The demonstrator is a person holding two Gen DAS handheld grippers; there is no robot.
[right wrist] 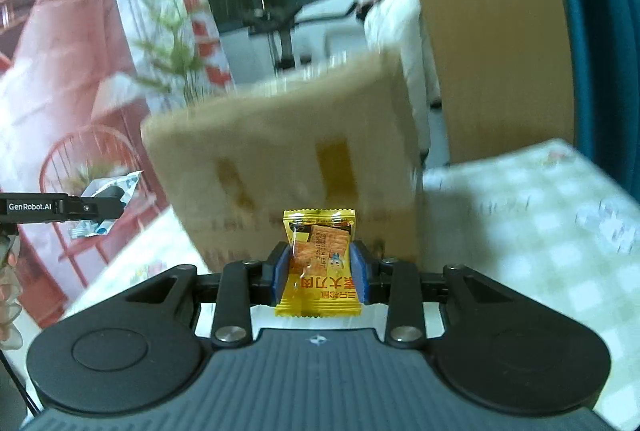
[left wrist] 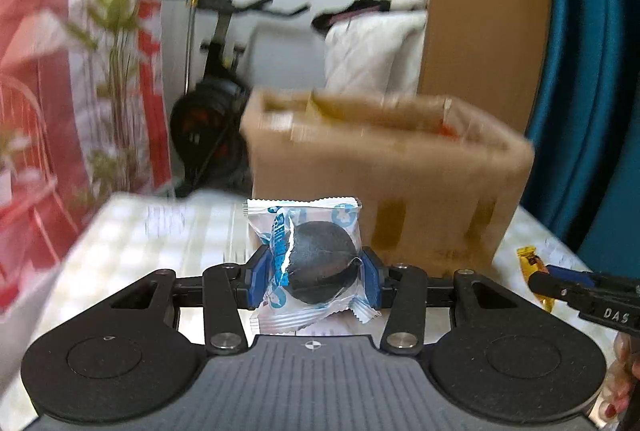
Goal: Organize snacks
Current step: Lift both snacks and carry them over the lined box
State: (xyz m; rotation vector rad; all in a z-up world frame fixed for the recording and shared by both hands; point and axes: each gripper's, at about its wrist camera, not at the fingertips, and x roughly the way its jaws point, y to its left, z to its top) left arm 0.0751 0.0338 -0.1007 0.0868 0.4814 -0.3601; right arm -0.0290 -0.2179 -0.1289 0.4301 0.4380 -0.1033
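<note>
My left gripper (left wrist: 312,277) is shut on a white-and-blue packet with a dark round snack (left wrist: 316,263), held above the table in front of a cardboard box (left wrist: 384,171). My right gripper (right wrist: 320,271) is shut on a yellow cracker packet (right wrist: 320,263), close to the box's side (right wrist: 280,151). The right gripper with the yellow packet (left wrist: 532,267) shows at the right edge of the left wrist view. The left gripper with its white packet (right wrist: 108,195) shows at the left edge of the right wrist view. The box is open at the top with some packets inside.
The table has a pale green checked cloth (right wrist: 520,215). A red-and-white curtain (left wrist: 48,71) and a plant (left wrist: 116,31) stand at the left. A tall brown board (left wrist: 484,11) and a blue curtain (left wrist: 592,71) rise behind the box. An exercise bike (left wrist: 212,111) stands beyond the table.
</note>
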